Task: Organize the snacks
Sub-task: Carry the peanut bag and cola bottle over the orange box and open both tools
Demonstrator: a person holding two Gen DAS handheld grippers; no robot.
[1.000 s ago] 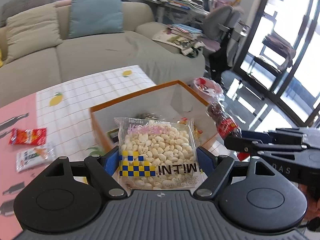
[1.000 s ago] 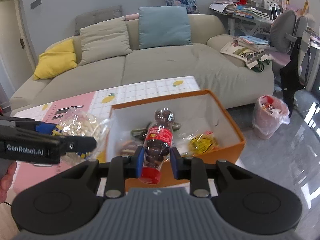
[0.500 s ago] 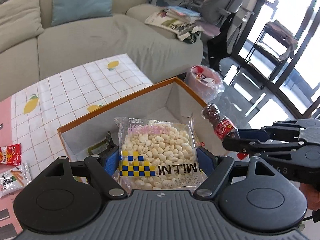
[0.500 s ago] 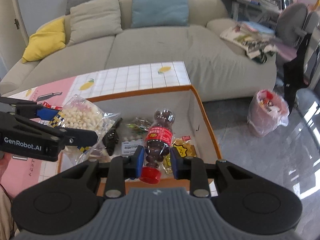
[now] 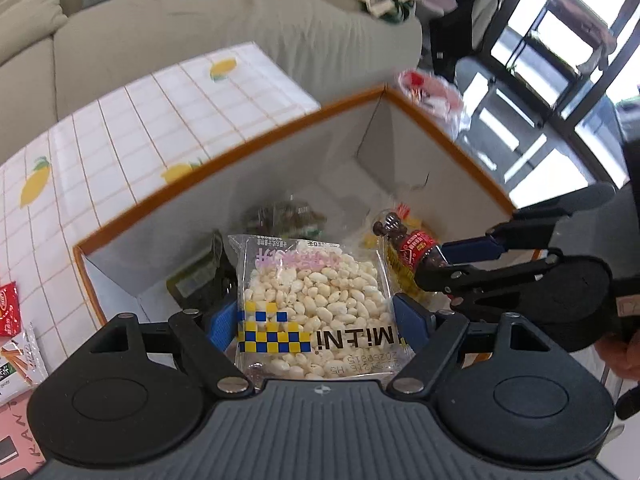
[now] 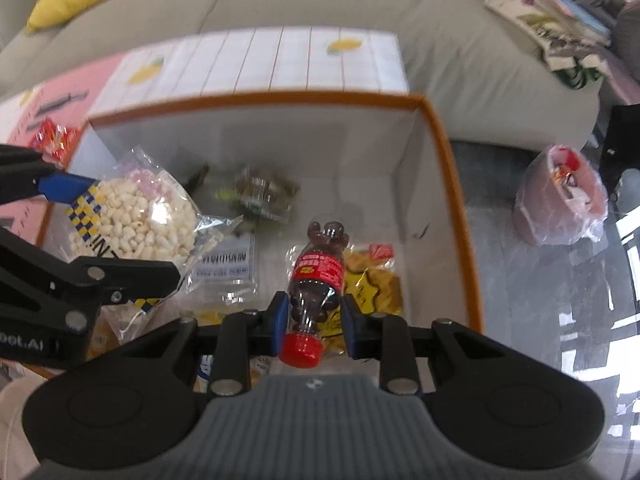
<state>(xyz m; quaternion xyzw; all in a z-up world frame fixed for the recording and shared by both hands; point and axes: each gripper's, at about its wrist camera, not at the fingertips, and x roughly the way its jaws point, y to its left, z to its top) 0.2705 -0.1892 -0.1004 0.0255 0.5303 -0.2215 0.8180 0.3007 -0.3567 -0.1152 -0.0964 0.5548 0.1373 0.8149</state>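
Sofa [image 6: 360,20] fills the background behind the counter [image 5: 160,112] with its lemon-pattern cloth. On the counter stands an orange-rimmed box [image 6: 452,184] that already contains several snack packets. Both grippers point steeply down over this box. The left gripper [image 5: 316,320] is spread wide and grasps a clear bag of puffed snacks [image 5: 316,300] by its two side edges, above the left part of the box. The right gripper [image 6: 312,312] is clenched on a small bottle of chocolate balls [image 6: 316,280], red cap toward the camera, above the right part, over a yellow packet [image 6: 376,284].
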